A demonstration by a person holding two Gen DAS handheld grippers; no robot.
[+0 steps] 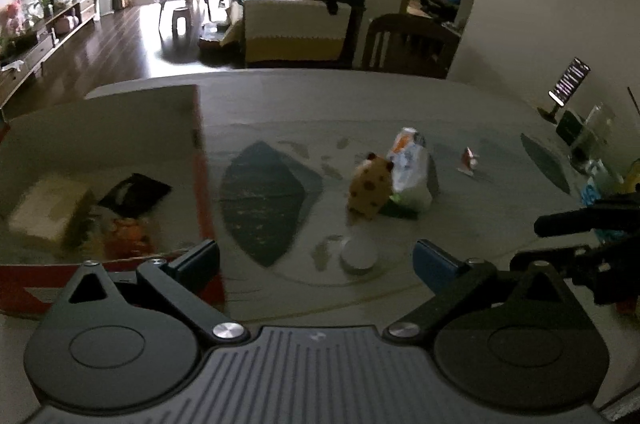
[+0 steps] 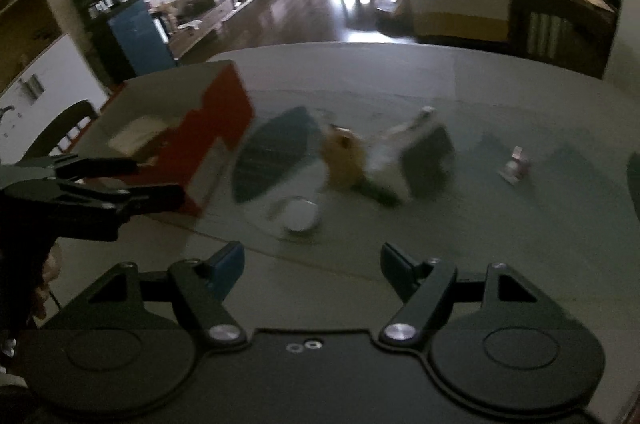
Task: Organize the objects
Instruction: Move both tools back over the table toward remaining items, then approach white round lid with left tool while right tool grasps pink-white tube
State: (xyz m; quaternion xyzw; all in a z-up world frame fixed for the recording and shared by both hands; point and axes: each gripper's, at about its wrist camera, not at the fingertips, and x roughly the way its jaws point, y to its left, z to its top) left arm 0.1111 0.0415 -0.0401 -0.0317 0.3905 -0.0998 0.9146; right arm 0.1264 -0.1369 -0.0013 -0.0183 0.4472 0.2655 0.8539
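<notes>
Two hand-held grippers hover over a broad grey-green table point(image 1: 400, 96) with dark leaf-shaped patches on its cloth. The largest thing on it is an open red cardboard box with a pale inside point(image 1: 196, 160), standing at the left of the table. Inside it lie a cream rectangular block point(image 1: 48, 212), a flat black packet point(image 1: 134, 194) and an orange-patterned item point(image 1: 128, 236) too blurred to name.

Near the middle of the table a white plastic bag with orange and blue print point(image 1: 410, 168) stands upright, and a yellow plush toy with brown spots point(image 1: 368, 190) leans against its left side, touching it. In the right wrist view a dark boxy shape sits at the bag's right, blurred. Nearer the cameras, apart from the toy, sits a round white disc-like lid point(image 1: 359, 256). Well to the right lies a small red and white wrapper point(image 1: 469, 160), on its own.

The left gripper point(image 1: 316, 258) has its jaws spread wide and holds nothing; its left finger overlaps the box's near right corner in the picture. The right gripper point(image 2: 312, 264) is likewise spread and empty, with the white disc ahead of its gap.
</notes>
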